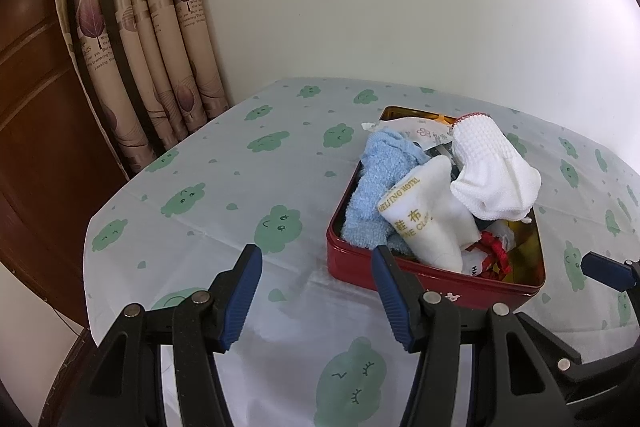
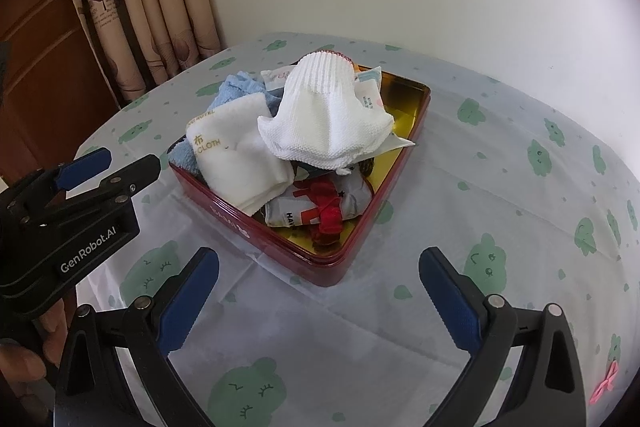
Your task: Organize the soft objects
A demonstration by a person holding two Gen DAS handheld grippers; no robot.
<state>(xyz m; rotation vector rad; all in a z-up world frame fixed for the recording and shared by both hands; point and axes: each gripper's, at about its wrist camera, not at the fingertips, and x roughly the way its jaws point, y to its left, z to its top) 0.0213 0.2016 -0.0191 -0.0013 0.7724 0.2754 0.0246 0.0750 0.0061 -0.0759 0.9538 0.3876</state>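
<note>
"GenRobot.AI" on left gripper (image 2: 105,166) body

Left wrist view: low over the table (image 1: 224,163), facing the wall corner, tin (image 1: 436,277) near and right of centre. Right wrist view: higher, further right, angled down on the tin (image 2: 320,267) at centre. Shared: tin, tablecloth, curtain (image 1: 160,39), wall. Left gripper (image 2: 120,167) at the left edge of the right view.

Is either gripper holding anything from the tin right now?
No. Both the left gripper and the right gripper hang open over the tablecloth, short of the red tin.
</note>
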